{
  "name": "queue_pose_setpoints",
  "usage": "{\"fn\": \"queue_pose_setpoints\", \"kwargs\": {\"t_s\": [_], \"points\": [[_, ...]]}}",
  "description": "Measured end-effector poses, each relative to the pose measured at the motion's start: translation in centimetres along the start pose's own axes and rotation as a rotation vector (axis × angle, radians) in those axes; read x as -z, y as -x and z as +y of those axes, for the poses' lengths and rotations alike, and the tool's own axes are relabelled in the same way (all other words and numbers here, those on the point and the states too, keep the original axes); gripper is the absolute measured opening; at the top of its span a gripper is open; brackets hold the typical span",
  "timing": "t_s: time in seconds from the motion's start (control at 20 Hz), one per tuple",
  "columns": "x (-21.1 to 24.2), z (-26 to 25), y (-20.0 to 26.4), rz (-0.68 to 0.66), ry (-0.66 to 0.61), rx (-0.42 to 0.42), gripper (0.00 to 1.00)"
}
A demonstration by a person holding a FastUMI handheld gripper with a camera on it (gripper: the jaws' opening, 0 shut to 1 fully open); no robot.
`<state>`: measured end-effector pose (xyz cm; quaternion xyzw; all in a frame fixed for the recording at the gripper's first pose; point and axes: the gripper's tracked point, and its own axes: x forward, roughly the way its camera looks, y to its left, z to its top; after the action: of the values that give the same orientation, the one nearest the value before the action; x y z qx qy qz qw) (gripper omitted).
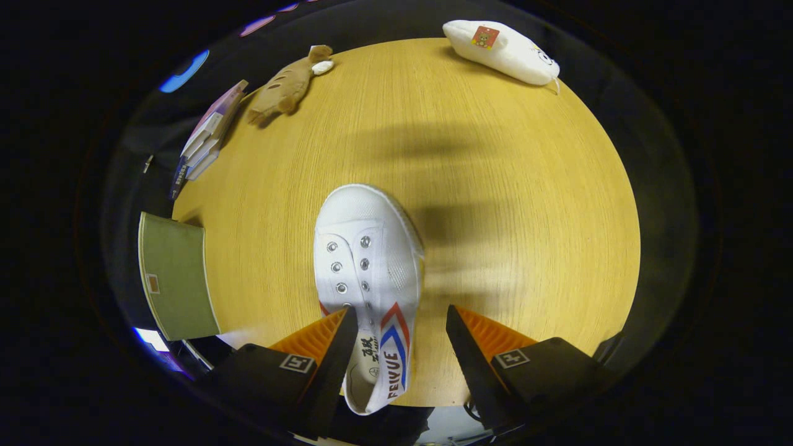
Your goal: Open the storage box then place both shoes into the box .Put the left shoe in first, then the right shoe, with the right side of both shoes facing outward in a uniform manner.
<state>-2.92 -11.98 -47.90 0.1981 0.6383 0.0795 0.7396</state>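
A white canvas shoe [365,248] with red and blue side stripes lies on the round wooden table [508,204], toe pointing away from me. My gripper [401,308] is open and straddles the shoe's rear half. One finger [337,353] overlaps the shoe's left edge near the eyelets. The other finger [471,353] stands apart from the striped side, with bare table showing in the gap. The shoe's heel reaches back to the table's near edge, between the finger bases. An olive-green storage box [176,279] sits at the table's left edge, beside the fingers; I see its flat top.
A stack of books [207,133] lies at the far left of the table. A brown plush fish [288,83] rests beyond it. A white plush toy [502,49] lies at the far edge.
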Motion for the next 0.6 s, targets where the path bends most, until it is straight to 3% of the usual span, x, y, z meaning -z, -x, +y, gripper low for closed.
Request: {"fn": "queue_pose_setpoints", "kwargs": {"t_s": [0.1,0.25,0.3,0.35,0.45,0.6], "points": [[0.0,0.6,-0.4,0.02,0.015,-0.024,0.83],[0.2,0.1,-0.7,0.048,0.047,0.009,0.44],[-0.2,0.0,-0.5,0.04,0.074,0.006,0.41],[-0.2,0.0,0.2,0.038,0.063,-0.011,0.2],[-0.3,0.0,0.3,0.019,0.018,-0.059,0.08],[0.0,-0.1,2.0,-0.017,-0.063,-0.091,0.08]]}}
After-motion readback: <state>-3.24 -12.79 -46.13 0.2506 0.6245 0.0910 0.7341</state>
